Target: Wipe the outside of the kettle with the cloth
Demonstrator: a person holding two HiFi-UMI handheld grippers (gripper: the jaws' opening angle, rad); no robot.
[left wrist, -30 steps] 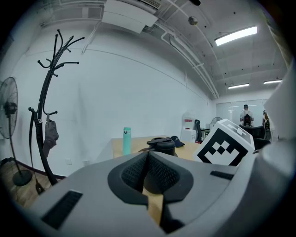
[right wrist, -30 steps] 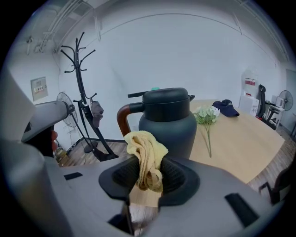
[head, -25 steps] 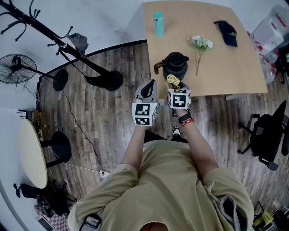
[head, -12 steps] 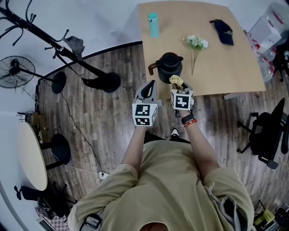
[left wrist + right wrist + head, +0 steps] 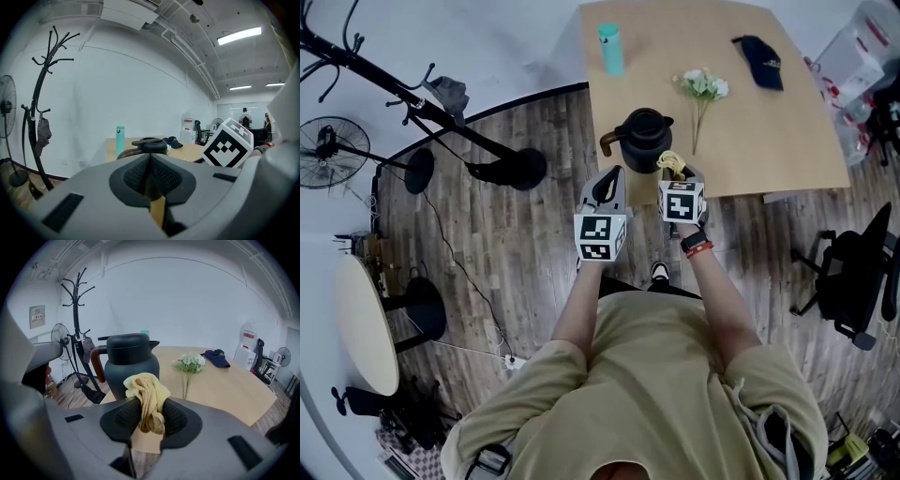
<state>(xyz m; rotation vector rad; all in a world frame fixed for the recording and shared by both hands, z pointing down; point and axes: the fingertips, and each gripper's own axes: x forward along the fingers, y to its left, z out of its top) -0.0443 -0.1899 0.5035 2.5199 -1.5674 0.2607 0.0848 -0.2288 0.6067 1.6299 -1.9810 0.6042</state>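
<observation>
On the left, my left gripper (image 5: 149, 159) has its jaws pressed together with nothing between them. It hovers just short of the near edge of the light wooden table (image 5: 769, 131), doing no work at the moment.

Moving across, the dark grey kettle with the brown handle (image 5: 643, 139) stands upright near the table's near-left corner, with its handle pointing away from my right side.

Then my right gripper (image 5: 151, 416), jaws pinching a bunched yellow cloth (image 5: 146, 392), sits close in front of the kettle's body. I can't tell whether the cloth is touching it yet.

Here's my worry: only a small tuft of cloth pokes past the jaws. If I press in flat, I reckon the hard jaw tips meet the kettle wall rather than the fabric.

Nothing steadies the kettle either. A firm sideways wipe could slide it towards the left edge, or turn it round.

Further right lies a bunch of white flowers on green stems (image 5: 701, 86), near enough that a wide sweep round that side might catch it.
</observation>
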